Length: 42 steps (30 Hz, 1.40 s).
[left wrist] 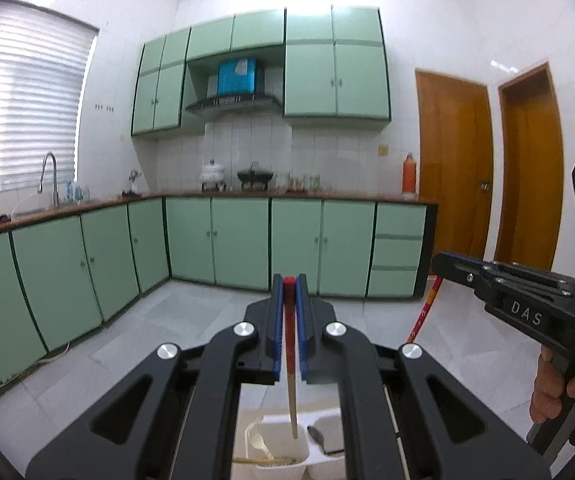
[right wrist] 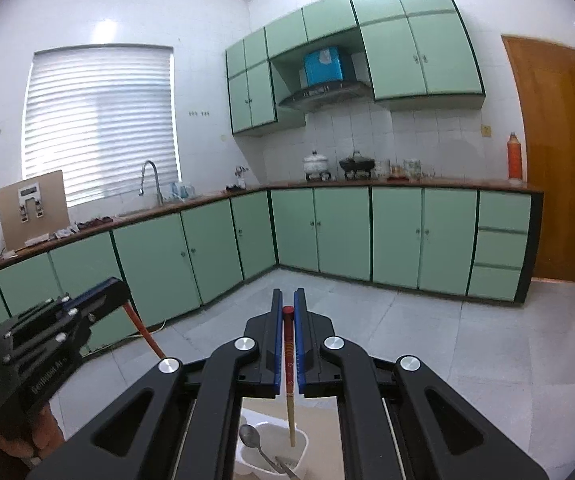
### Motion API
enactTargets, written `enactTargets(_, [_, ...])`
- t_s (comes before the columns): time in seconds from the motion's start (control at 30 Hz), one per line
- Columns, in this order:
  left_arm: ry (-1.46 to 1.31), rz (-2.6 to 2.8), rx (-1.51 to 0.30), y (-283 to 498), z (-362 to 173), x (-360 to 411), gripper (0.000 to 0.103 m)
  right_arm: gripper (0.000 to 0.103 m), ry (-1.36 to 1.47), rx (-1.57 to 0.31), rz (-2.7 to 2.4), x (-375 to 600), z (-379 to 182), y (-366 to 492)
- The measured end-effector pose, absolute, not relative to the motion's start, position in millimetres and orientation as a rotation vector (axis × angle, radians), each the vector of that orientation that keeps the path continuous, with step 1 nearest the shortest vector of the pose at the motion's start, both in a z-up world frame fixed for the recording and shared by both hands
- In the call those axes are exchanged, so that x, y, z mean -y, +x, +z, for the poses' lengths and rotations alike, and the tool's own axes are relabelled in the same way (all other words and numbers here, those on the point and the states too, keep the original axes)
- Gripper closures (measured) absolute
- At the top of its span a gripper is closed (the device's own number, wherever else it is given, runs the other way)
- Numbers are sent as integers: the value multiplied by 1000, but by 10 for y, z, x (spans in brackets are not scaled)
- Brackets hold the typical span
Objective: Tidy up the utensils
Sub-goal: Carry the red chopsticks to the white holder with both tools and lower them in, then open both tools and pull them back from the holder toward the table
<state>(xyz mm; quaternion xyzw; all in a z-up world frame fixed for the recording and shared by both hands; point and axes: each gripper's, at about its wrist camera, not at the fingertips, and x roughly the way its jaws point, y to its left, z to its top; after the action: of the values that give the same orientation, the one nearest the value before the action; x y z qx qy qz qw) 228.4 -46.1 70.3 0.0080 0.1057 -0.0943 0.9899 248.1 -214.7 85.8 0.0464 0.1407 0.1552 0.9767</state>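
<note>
Left wrist view. The left gripper (left wrist: 289,292) has its blue-lined fingers (left wrist: 276,332) closed narrow on a chopstick (left wrist: 289,344) with a red top. The stick hangs down between them, its pale lower end inside a white utensil holder (left wrist: 275,462) below. The holder is mostly hidden by the gripper's black linkage; only a strip shows. In its left compartment lie a white plastic fork (left wrist: 256,442) and what looks like another pale stick along the bottom, too blurred to be sure. A dark spoon bowl (left wrist: 316,436) sits in the compartment to the right. At the right edge, the right gripper (left wrist: 441,266) enters side-on, hand (left wrist: 555,384) partly cut off, with a second chopstick (left wrist: 423,312) slanting down from its fingers.

Right wrist view. The right gripper (right wrist: 287,312) fingers (right wrist: 299,340) are pinched narrow on the patterned second chopstick (right wrist: 288,368), red cap level with the finger tips, pale tip down inside the utensil holder (right wrist: 301,438). A metal spoon (right wrist: 252,440) leans in the same compartment; something else metallic lies by its handle, cut off by the frame bottom. The holder stands on a tan surface (right wrist: 323,432), barely visible. At left, the left gripper (right wrist: 117,284) shows from the side, its chopstick (right wrist: 143,330) angling down behind the linkage. Green cabinets (right wrist: 343,228) and a counter (right wrist: 407,184) line the far walls.
</note>
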Motion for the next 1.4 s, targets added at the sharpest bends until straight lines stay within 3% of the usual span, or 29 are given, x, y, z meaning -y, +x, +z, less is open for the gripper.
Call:
enactTargets(0.4, [42,-165,-368,2616,125,312,97,97,89,-411,318,2030,324,2649])
enactTargets(0.5, [39,-165,-366,2542,116,273,91,86,98,-418,305,2080,288,2587])
enactTargets(0.57, [36,-164,-353,2475,142,243,77,77,111,-407,295,2131,302,2520])
enactTargets(0.8, [23,-160,-288,2013,200,171,55,51,101,-338,239,2266,313,2072])
enactTargets(0.87, [11,-161,-273,1833,178,151,45,41,99,-316,215,2297,292,1911])
enactTargets(1.03, [7,-160,-277,1424,2,146,33,21,127,-299,177,2351,102,1451])
enactTargets(1.4, [29,-116,-397,810,-646,62,26,17,94,-428,145,2210,-584,805])
